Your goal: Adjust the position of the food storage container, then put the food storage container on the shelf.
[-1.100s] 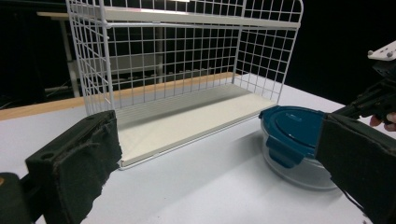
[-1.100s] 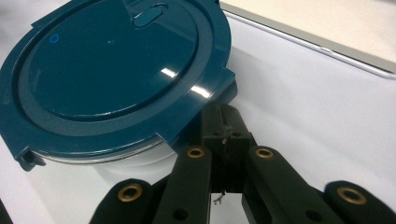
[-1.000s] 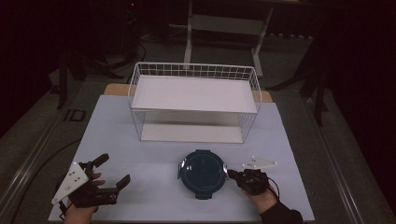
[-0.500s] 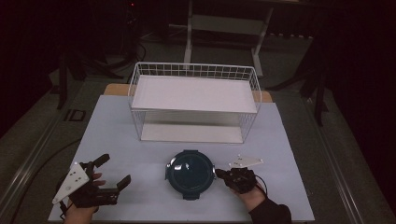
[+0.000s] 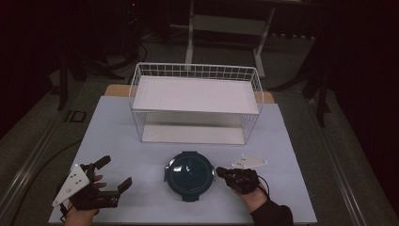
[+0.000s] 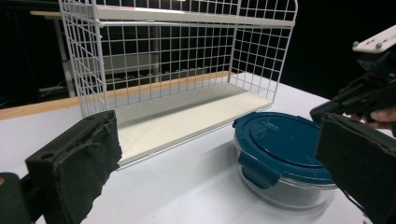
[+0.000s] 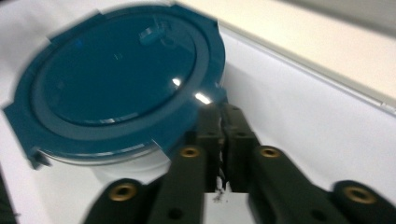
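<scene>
1. Left gripper (image 5: 113, 174): rests at the near left corner of the table (image 5: 117, 122), well apart from the container; its jaws stand spread wide with nothing between them.
2. Container (image 5: 189, 173): round, clear-bodied, with a blue lid, it stands at near centre, in front of the wire rack (image 5: 195, 101). The left gripper view shows its clear wall and side clip (image 6: 254, 168); the high view shows the lid from above.
3. Right gripper (image 5: 220, 172): its tips are at the container's right rim. The right gripper view shows the jaws almost pressed together, having just opened slightly, at the lid's edge (image 7: 205, 100); whether they pinch it cannot be told.
</scene>
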`<move>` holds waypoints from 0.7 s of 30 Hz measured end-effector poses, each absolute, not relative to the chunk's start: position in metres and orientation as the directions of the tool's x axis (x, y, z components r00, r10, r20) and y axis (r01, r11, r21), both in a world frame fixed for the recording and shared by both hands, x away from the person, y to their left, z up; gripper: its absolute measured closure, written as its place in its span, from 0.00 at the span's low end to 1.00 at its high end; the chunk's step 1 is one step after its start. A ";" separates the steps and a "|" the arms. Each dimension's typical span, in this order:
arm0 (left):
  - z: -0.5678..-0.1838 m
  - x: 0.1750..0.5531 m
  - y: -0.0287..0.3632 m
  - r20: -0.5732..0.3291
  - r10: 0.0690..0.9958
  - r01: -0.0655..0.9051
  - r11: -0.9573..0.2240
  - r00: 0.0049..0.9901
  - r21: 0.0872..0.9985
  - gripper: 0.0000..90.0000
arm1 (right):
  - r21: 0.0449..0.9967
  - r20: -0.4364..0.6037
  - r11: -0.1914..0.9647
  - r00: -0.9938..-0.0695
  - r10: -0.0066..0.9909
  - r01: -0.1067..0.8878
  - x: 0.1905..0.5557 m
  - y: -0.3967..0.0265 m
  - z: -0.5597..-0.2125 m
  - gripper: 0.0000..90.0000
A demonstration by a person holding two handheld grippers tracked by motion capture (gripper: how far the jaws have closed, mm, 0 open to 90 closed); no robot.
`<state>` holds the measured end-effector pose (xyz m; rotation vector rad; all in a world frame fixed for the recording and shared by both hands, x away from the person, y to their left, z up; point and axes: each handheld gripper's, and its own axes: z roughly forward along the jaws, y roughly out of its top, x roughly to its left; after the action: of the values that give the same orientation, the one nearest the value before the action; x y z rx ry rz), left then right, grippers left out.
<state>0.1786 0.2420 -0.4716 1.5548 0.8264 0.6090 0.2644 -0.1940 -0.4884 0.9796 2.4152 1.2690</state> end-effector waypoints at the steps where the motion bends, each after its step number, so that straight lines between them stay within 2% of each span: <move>1: -0.472 0.179 0.242 -0.073 0.789 0.165 -0.036 0.609 0.986 0.00 | 0.818 0.085 0.382 -0.748 0.659 0.430 0.262 -0.197 -0.484 0.85; 3: -0.472 0.179 0.241 -0.074 0.787 0.168 -0.038 0.612 0.985 0.00 | 0.830 0.092 0.365 -0.750 0.655 0.421 0.260 -0.199 -0.480 0.82; 6: -0.472 0.179 0.238 -0.076 0.782 0.177 -0.045 0.618 0.983 0.01 | 0.858 0.111 0.325 -0.760 0.641 0.399 0.257 -0.201 -0.471 0.66; 9: -0.471 0.178 0.234 -0.075 0.771 0.182 -0.053 0.632 0.982 0.00 | 0.876 0.126 0.293 -0.768 0.628 0.383 0.254 -0.203 -0.464 0.42; 11: -0.470 0.179 0.231 -0.086 0.763 0.190 -0.049 0.640 0.981 0.00 | 0.885 0.145 0.266 -0.769 0.623 0.382 0.253 -0.204 -0.461 0.32; 12: -0.470 0.179 0.231 -0.086 0.763 0.190 -0.049 0.640 0.981 0.00 | 0.885 0.145 0.266 -0.769 0.623 0.382 0.253 -0.204 -0.461 0.32; 14: -0.466 0.179 0.227 -0.114 0.742 0.212 -0.038 0.660 0.977 0.00 | 0.895 0.141 0.261 -0.782 0.607 0.363 0.252 -0.205 -0.458 0.16; 17: -0.463 0.179 0.223 -0.122 0.729 0.221 -0.041 0.673 0.974 0.00 | 0.913 0.126 0.243 -0.795 0.593 0.327 0.251 -0.206 -0.456 0.14; 21: -0.459 0.183 0.216 -0.133 0.708 0.259 -0.073 0.694 0.963 0.00 | 0.930 0.080 0.240 -0.792 0.606 0.277 0.250 -0.208 -0.452 0.17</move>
<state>0.1830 0.2157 -0.4592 1.6476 0.7962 0.4441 0.2497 -0.2080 -0.4519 0.8202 2.2200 1.5692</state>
